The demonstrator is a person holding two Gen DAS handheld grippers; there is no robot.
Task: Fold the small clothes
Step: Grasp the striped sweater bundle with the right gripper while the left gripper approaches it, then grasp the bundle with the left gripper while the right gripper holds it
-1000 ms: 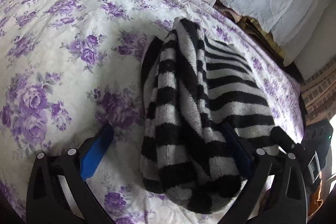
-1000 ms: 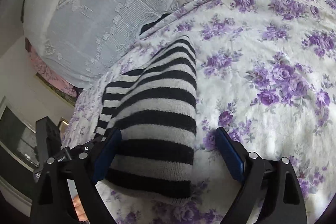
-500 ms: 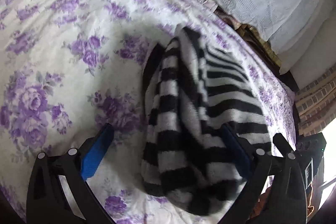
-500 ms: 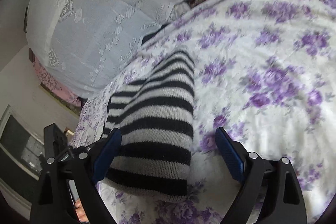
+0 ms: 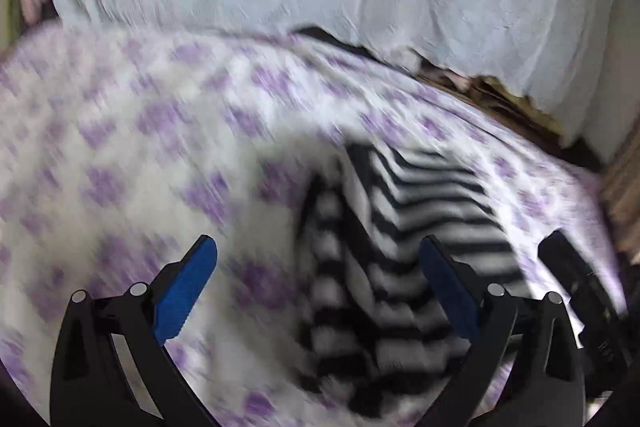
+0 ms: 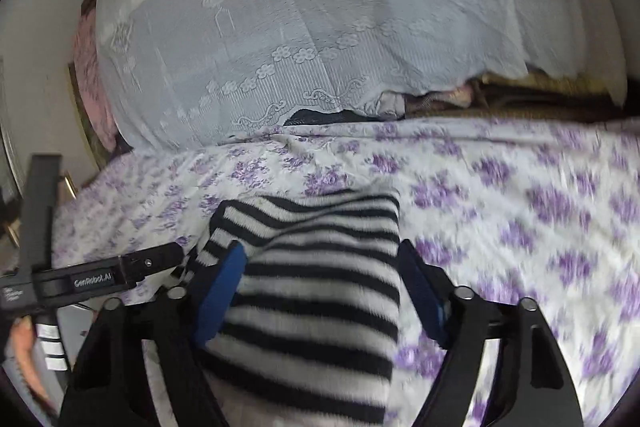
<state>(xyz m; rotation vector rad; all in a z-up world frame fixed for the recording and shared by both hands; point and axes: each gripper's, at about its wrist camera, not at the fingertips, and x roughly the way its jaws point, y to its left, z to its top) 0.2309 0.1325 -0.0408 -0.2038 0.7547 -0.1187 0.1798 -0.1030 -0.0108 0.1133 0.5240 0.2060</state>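
Note:
A black-and-white striped knit garment (image 5: 384, 267) lies folded on the purple-flowered bedspread (image 5: 120, 155). In the left wrist view it sits at lower right, between my fingers and under the right one. My left gripper (image 5: 320, 279) is open and empty above it. In the right wrist view the garment (image 6: 316, 287) fills the space between the blue pads. My right gripper (image 6: 320, 279) is open, with its jaws straddling the garment. The left gripper's body (image 6: 92, 279) shows at the left of the right wrist view.
A white lace cloth (image 6: 320, 27) covers a pile at the back of the bed. Dark and brown clothes (image 6: 500, 99) show under its edge. The bedspread (image 6: 540, 207) stretches to the right. A pink cloth (image 6: 90, 75) hangs at far left.
Both grippers have tilted up and pulled back from the garment, so more of the lace cloth shows. Both views are motion-blurred. The garment stays on the bed.

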